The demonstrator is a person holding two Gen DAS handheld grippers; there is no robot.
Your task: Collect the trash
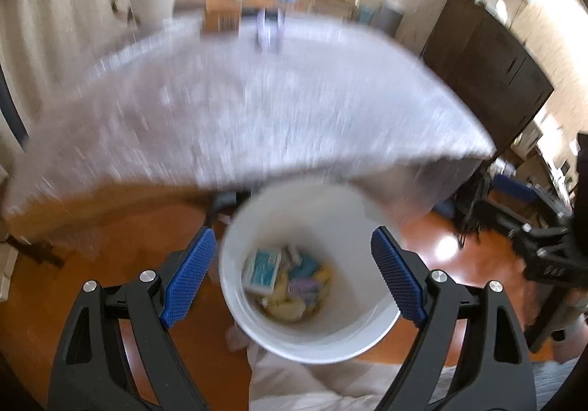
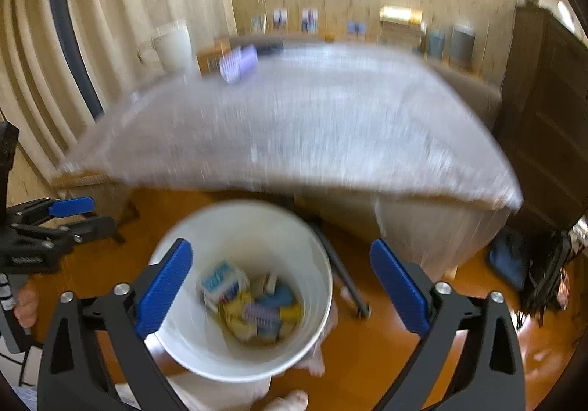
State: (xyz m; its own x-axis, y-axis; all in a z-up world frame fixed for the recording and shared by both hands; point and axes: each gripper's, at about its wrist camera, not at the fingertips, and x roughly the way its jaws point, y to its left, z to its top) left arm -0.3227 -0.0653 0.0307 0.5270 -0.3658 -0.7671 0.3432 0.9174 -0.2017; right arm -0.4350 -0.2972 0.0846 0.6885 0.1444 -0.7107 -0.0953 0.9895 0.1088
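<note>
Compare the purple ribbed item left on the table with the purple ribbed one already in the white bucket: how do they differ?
The purple item on the table lies alone at the far edge of the table; the purple item in the bucket lies among other trash at the bottom of the white bucket. The table one is uncollected; the bucket one is collected. Both look purple and ribbed, though blur hides detail.

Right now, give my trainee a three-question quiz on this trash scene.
1. True or false: the white bucket already holds trash.
2. The left gripper is: A) open, B) shut on a wrapper.
3. What item sits at the far end of the table?

Key:
1. True
2. A; the right gripper is open too
3. The purple roller
</note>
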